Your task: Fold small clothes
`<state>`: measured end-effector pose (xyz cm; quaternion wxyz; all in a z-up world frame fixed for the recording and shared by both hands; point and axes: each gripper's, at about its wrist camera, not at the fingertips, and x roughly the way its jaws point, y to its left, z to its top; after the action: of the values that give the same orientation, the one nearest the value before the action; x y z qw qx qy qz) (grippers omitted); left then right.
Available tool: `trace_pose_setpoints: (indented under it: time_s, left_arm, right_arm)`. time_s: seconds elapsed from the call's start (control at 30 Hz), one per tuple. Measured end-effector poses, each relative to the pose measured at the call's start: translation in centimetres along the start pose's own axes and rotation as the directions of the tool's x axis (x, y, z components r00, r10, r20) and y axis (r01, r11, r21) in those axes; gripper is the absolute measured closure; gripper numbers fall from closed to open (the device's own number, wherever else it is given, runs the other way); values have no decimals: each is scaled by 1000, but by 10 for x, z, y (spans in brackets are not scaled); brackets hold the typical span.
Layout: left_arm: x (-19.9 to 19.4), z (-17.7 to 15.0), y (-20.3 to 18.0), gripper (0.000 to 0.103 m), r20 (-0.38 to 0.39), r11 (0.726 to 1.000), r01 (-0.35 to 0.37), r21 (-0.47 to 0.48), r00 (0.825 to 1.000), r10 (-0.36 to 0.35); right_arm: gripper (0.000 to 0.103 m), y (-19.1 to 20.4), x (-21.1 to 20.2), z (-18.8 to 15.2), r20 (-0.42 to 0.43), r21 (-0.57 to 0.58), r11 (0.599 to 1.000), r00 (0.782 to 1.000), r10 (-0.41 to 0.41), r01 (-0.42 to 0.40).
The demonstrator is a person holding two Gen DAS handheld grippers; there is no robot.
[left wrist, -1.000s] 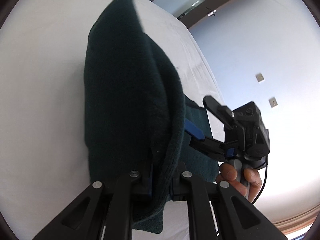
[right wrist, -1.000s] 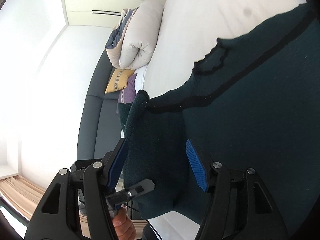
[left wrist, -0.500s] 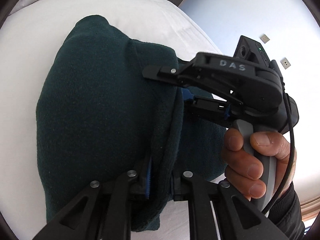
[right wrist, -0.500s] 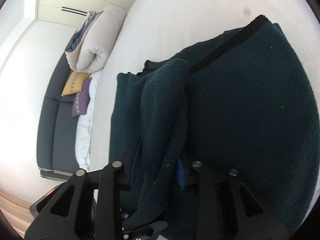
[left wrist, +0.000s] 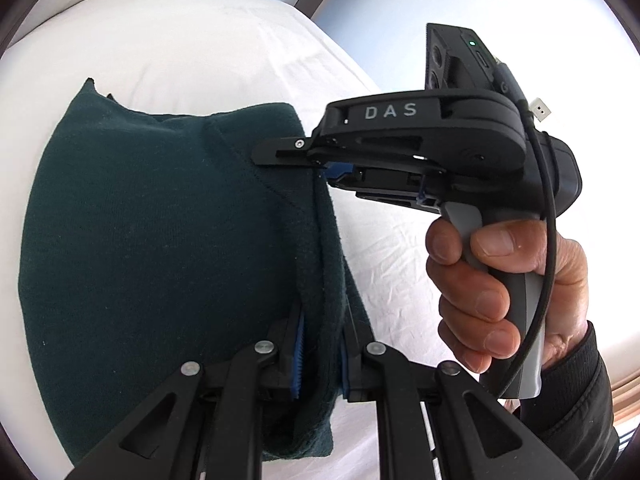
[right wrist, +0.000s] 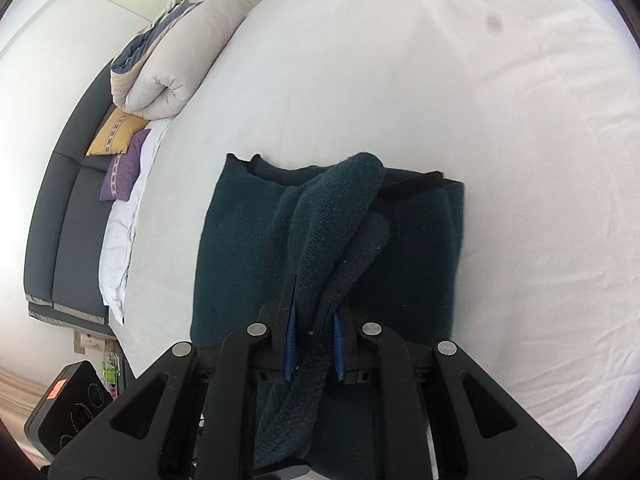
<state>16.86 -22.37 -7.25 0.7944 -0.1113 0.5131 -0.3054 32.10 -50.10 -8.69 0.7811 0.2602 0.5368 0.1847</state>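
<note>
Since the earlier frames, the dark green garment point(right wrist: 248, 264) has been lowered from a raised, draped position and is now laid folded on the white bed point(right wrist: 460, 120), at the centre and lower half of the right wrist frame. A bunched fold is clamped in the right gripper point(right wrist: 314, 344), and the garment's right-hand edge is pinched by the left gripper point(left wrist: 320, 354) at the bottom centre. Whether the folded layers line up exactly cannot be judged.
</note>
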Motion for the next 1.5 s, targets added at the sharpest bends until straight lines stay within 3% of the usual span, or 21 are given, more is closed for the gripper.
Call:
trace_pose_setpoints:
  time_s: [0.1,0.17,0.23,0.33,0.43,0.63,0.87,1.03,1.07,1.1,1.17,1.23,1.3,1.4,1.5]
  left_arm:
    - [9,-3,-11,88,-15,1000,0,10,1000,0]
    - [22,-4,-15,74,-47,999,33,-11,998,-33]
    - [28,-9,-14,48,-81,996,70,-49,994,-74]
    - [8,-27,-11,31,-86,996,90,-17,992,-91]
    - [-29,-56,-1,27,-86,994,90,57,993,-85]
    - [-97,-84,50,27,-3,993,-56,108,998,57]
    - [-132,-78,89,27,89,993,-120,13,989,119]
    - [-117,-45,82,29,119,990,-136,29,984,132]
    - [-112,-41,80,30,120,989,-143,36,983,137]
    - [-109,-38,80,34,118,989,-144,42,983,138]
    - [-94,-28,79,40,115,986,-153,70,983,144]
    - [-77,-16,76,53,105,973,-197,121,977,185]
    - [-58,-6,80,64,103,955,-259,147,964,246]
    - [-29,6,95,66,49,957,-265,119,964,261]
    - [-25,3,87,66,65,943,-299,149,954,292]
  right_arm:
    - [90,-24,-2,10,6,42,999,1000,-1,1]
    - [90,-47,-1,9,16,82,997,1000,-3,2]
    - [88,-70,4,5,32,132,991,999,24,-28]
    - [85,-89,17,4,46,202,973,994,101,-108]
    - [85,-91,9,-1,42,183,975,992,123,-129]
    - [85,-71,-10,-32,30,125,980,987,156,-158]
    - [85,-39,-40,-104,-5,71,987,989,148,-147]
    - [85,-29,-35,-144,-28,-24,1000,1000,1,-2]
    - [92,-33,-35,-147,-22,-15,1000,1000,-5,4]
    - [99,-40,-38,-152,-14,-6,1000,1000,-13,13]
    - [100,-57,-44,-159,14,27,999,1000,-28,27]
    - [101,-74,-44,-162,23,64,996,997,-68,67]
    - [101,-102,-45,-169,14,117,992,999,-49,47]
    - [101,-116,-59,-178,64,129,992,998,-17,9]
    - [100,-111,-85,-178,138,125,989,989,57,-74]
